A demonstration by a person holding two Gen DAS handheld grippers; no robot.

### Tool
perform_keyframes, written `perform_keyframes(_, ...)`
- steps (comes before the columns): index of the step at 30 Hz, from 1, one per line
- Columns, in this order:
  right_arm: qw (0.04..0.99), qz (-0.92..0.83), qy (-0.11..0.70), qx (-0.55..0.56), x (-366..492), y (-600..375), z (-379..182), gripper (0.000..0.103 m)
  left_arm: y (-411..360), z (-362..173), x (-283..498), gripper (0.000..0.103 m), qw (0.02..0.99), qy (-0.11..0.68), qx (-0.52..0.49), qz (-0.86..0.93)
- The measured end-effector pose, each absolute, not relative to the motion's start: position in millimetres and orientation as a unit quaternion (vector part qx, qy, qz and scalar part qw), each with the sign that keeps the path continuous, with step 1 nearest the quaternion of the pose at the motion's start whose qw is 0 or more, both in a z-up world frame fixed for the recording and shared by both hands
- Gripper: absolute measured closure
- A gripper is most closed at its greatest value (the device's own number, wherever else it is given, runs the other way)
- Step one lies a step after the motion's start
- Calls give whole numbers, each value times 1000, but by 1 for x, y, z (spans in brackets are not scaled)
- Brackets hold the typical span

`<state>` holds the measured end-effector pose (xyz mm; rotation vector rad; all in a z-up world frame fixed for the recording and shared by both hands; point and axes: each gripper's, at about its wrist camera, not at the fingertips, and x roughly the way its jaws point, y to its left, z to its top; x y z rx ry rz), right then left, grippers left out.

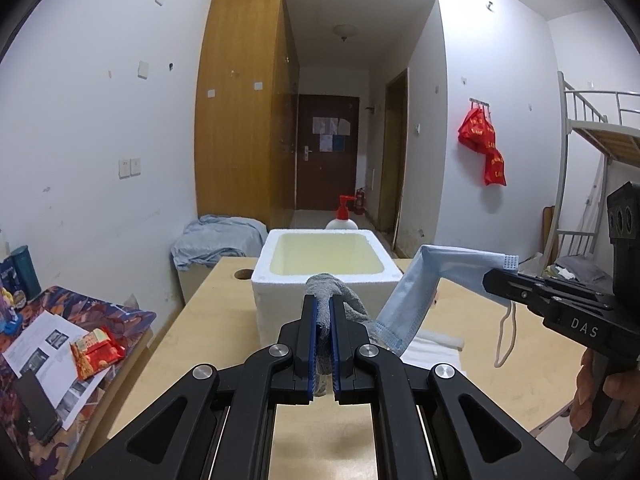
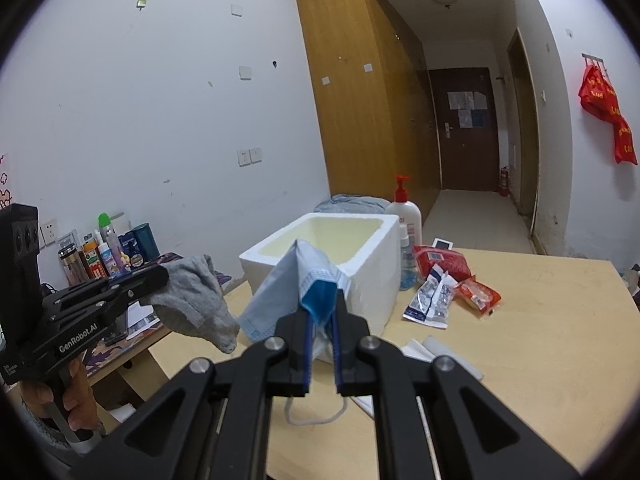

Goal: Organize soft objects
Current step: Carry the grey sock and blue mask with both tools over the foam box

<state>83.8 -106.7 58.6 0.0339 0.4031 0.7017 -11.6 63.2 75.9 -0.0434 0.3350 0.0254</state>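
Over a pale wooden table [image 1: 224, 320], we hold two soft things just short of an open white foam box [image 1: 326, 276]. Our left gripper [image 1: 323, 312] is clamped on a grey sock [image 1: 344, 300], the knit bunched between its blue pads and drooping past them in the right wrist view. Our right gripper [image 2: 322, 312] is pinched shut on a pale blue face mask [image 2: 288, 292], taken at one short edge; the pleated body sags in a fold toward the sock and an ear loop [image 1: 505, 340] dangles free.

Both look featherlight and limp, so we judge neither will hold its shape or drop straight once let go. The sock grips easily anywhere; the mask is thin and slick, best held by a folded edge, since the loop may snag on the box rim. Snack packets [image 2: 448, 292] and a pump bottle [image 2: 408, 216] sit beside the box.
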Motion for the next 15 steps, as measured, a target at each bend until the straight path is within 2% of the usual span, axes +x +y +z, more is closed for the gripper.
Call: perform_keyframes(15, 926, 335, 176, 10, 94, -107, 83, 92, 67, 94, 0, 97, 989, 146, -23, 12)
